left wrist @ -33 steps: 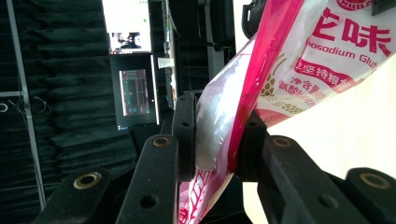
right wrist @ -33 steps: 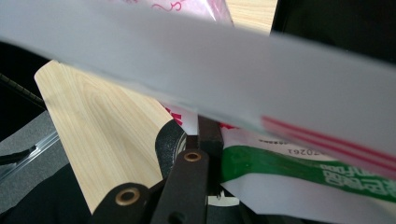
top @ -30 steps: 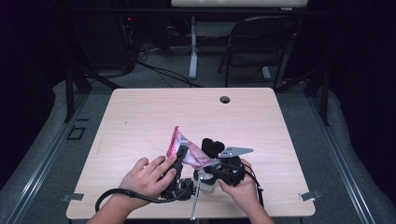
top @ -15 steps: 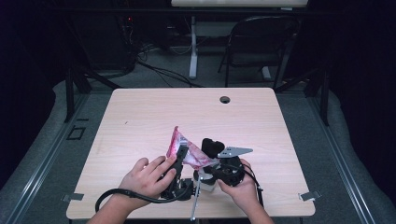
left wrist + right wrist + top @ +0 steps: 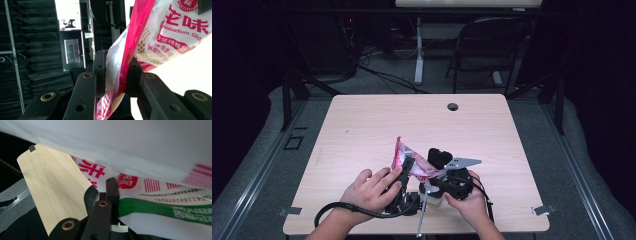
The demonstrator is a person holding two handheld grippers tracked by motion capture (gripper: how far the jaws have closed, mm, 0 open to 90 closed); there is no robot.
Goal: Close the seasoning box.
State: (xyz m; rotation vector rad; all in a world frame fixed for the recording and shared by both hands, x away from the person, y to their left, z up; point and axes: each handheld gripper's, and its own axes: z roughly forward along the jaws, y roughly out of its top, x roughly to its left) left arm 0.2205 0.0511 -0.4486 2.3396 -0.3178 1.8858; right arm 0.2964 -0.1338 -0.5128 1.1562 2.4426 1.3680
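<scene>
Nothing has shifted since a second ago — both the left claw (image 5: 408, 164) and right claw (image 5: 110, 185) stay clamped on the seasoning packet (image 5: 412, 161) near the worktop's (image 5: 362, 125) near edge, apparently braced for tearing.

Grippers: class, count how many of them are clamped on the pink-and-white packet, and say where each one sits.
2. The left gripper pinches the packet at its left edge, pads on both faces. The right gripper is shut on the packet's right end, near the table's front edge.
</scene>
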